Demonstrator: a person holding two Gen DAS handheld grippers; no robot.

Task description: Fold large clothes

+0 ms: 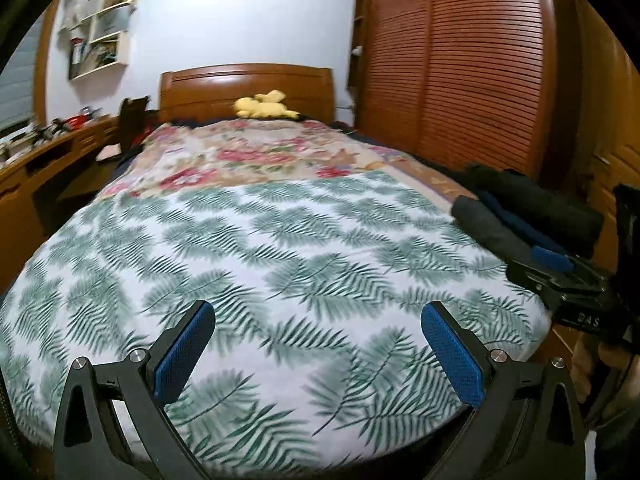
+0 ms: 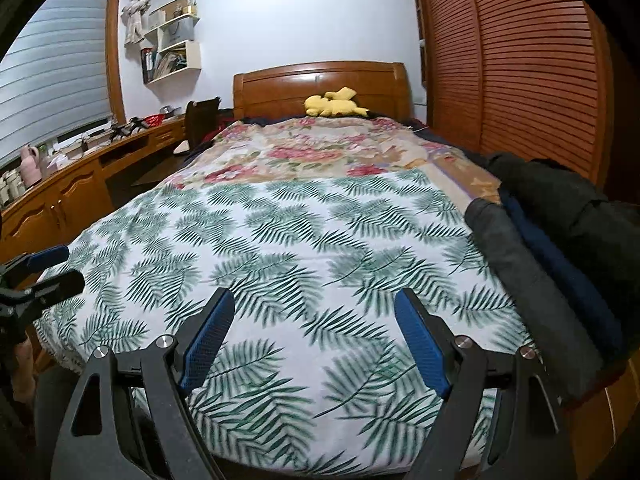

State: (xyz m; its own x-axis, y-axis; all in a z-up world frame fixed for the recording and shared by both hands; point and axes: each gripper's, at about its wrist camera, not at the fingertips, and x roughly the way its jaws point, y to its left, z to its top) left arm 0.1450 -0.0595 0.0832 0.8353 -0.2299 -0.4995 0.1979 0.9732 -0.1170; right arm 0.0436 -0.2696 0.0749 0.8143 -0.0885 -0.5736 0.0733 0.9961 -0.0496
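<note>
On bed's right edge, dark clothes [image 2: 560, 248] overhang; both grippers, left gripper [image 1: 318, 354] and right gripper [image 2: 314, 344], wide open, empty — careless grab drags the pile off.

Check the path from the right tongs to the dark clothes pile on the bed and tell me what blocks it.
Nothing visible blocks it. The right tongs stand open over the bare leaf-print cover, and the dark clothes pile lies to their right along the bed's edge.
</note>
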